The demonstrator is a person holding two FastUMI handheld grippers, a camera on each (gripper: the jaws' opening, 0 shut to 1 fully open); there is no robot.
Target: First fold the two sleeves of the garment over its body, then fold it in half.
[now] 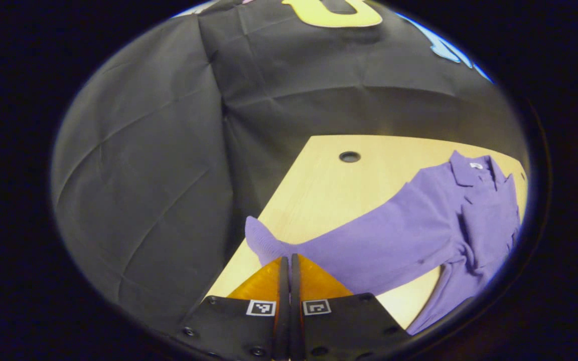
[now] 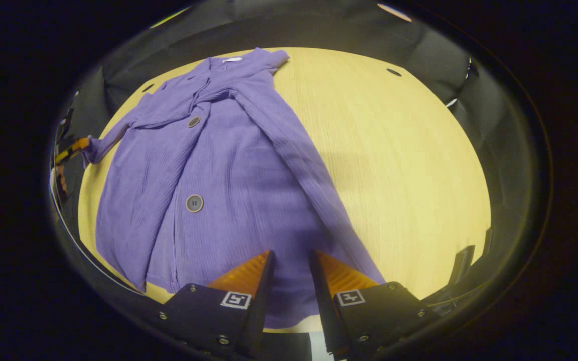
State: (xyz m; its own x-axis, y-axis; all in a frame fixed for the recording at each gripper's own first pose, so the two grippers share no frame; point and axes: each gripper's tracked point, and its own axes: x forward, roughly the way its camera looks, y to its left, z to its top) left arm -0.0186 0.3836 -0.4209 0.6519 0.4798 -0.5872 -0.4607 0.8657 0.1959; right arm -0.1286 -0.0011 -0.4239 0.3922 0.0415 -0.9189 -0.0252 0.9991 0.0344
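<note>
A purple buttoned garment [image 2: 229, 165] lies spread on the light wooden table [image 2: 404, 150], collar at the far end. In the right gripper view one long sleeve [image 2: 299, 155] lies slantwise along the body's right side. My right gripper [image 2: 291, 254] hovers open over the hem, with flat fabric showing between its fingers. The other sleeve [image 1: 369, 240] is stretched out from the body [image 1: 489, 210] toward the table's edge. My left gripper [image 1: 287, 258] is shut on that sleeve just behind its cuff [image 1: 258, 236]. The left gripper [image 2: 70, 149] also appears small at the far left of the right gripper view, holding the sleeve end.
The table [image 1: 329, 185] has round cable holes [image 1: 349, 157] [image 2: 394, 72] near its far edge. Black cloth walls close in on the table's sides. A dark bracket [image 2: 462, 263] stands at the table's near right edge.
</note>
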